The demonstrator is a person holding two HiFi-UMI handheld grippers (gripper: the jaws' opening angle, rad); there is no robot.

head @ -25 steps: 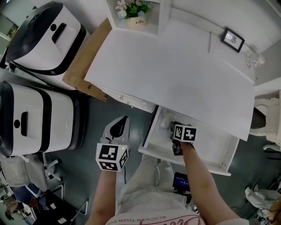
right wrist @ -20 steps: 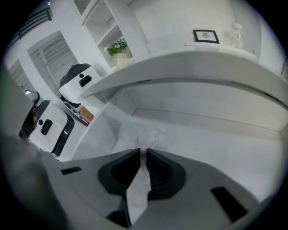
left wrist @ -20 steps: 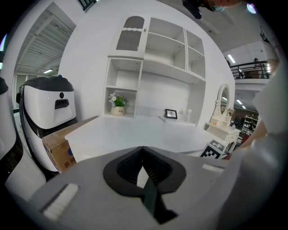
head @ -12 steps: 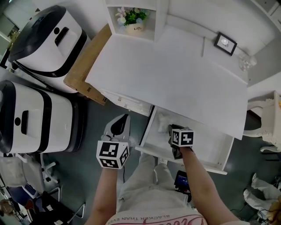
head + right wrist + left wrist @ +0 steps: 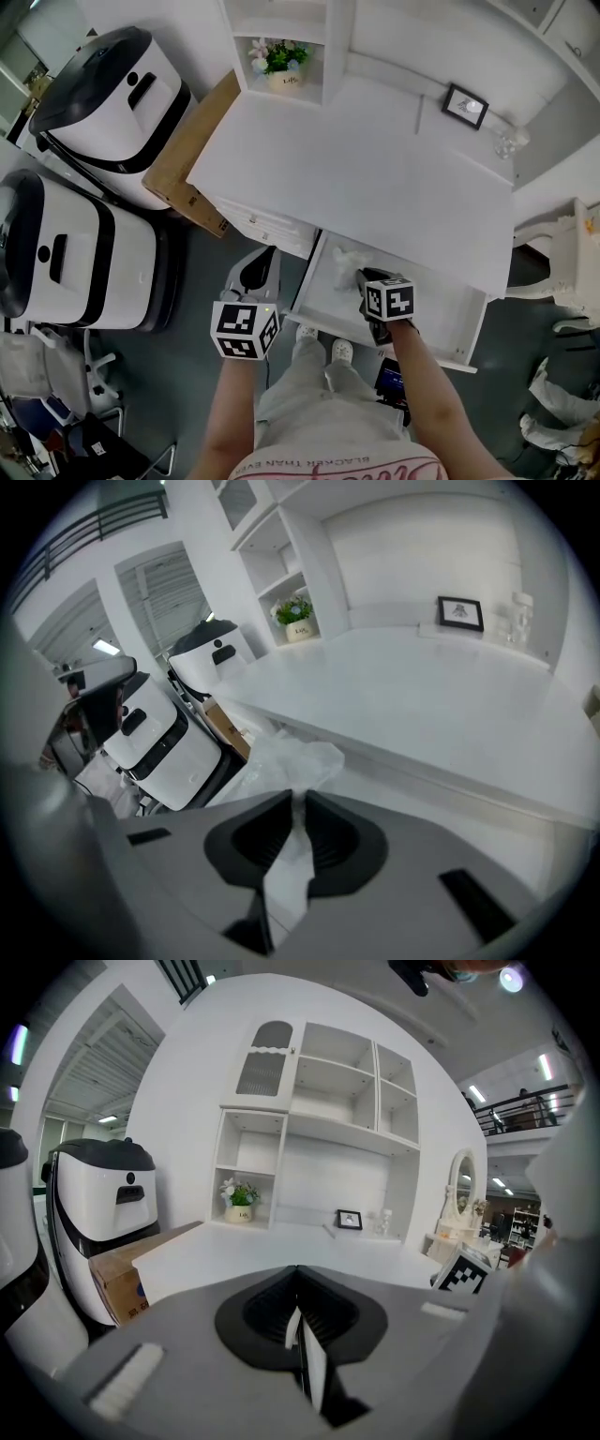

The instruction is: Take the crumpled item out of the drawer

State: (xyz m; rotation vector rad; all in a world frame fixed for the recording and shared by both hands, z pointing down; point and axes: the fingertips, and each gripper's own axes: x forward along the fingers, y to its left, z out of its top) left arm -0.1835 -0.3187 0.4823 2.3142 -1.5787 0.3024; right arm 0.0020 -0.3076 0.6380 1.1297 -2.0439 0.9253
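The white drawer [image 5: 441, 323] stands pulled out from under the white desk [image 5: 375, 178]. At its left end lies the crumpled item [image 5: 343, 257], a thin white plastic wad. My right gripper [image 5: 364, 279] reaches into the drawer from the front and is shut on it. In the right gripper view a fold of the crumpled item [image 5: 286, 761] is pinched between the jaws of the right gripper [image 5: 298, 803], and the rest bulges beyond the tips. My left gripper [image 5: 258, 267] hangs over the floor left of the drawer. In its own view the left gripper [image 5: 298, 1283] is shut on nothing.
Two large white-and-black machines [image 5: 103, 94] [image 5: 66, 253] stand on the floor at the left. A cardboard box [image 5: 192, 164] leans against the desk's left side. A flower pot [image 5: 281, 61], a small picture frame [image 5: 465, 105] and shelves stand at the desk's back.
The head view has tilted, so the whole scene sits a little differently. My right gripper stays at the drawer's left end on the crumpled item. The left gripper has hardly moved.
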